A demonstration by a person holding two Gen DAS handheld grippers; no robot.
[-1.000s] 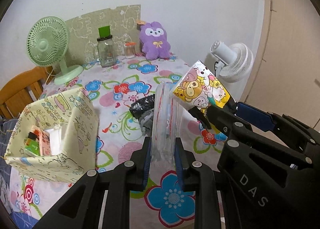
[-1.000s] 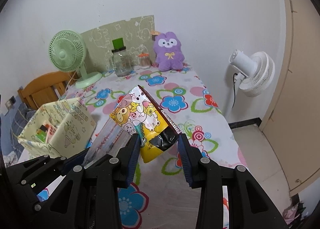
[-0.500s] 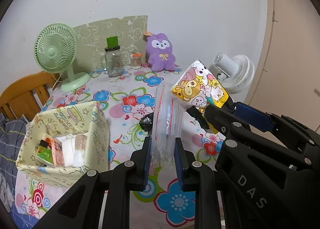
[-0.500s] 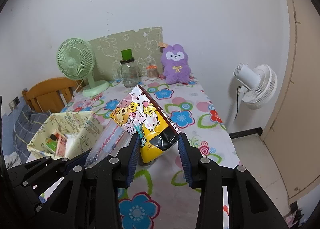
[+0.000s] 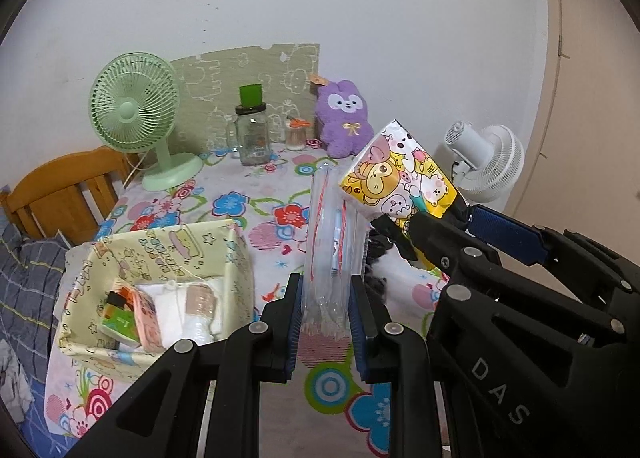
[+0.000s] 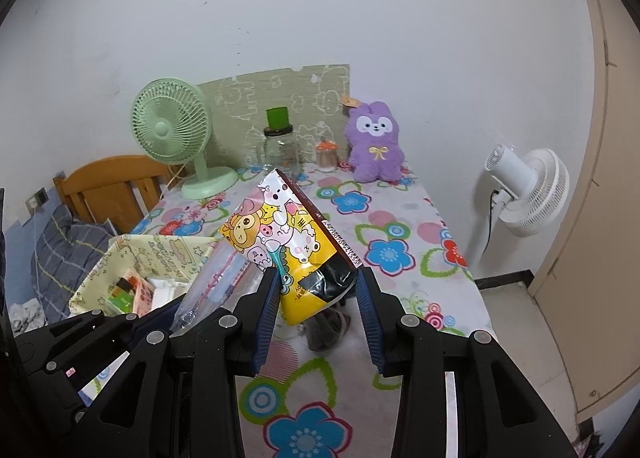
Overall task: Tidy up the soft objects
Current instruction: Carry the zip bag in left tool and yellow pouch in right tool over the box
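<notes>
Left wrist view: left tongs [image 5: 325,308], lower centre, clamp one clear zip bag [image 5: 332,234]. The one fabric basket [image 5: 236,258], lower left, has drawn nearer, suggesting approach for deposit.

Right wrist view: right tongs [image 6: 317,300] grip one cartoon-printed packet [image 6: 288,242], centre, above the worktop [image 6: 400,225]. Two fans, one plush stand behind.

clear zip bag [image 5: 330,238]: transparent, red seal line, upright, lifted above table, right of box | cartoon tissue pack [image 6: 292,242]: yellow, animal print, tilted, held aloft beside zip bag | fabric box [image 5: 236,258]: pale green, open, near-left, holds small packs
</notes>
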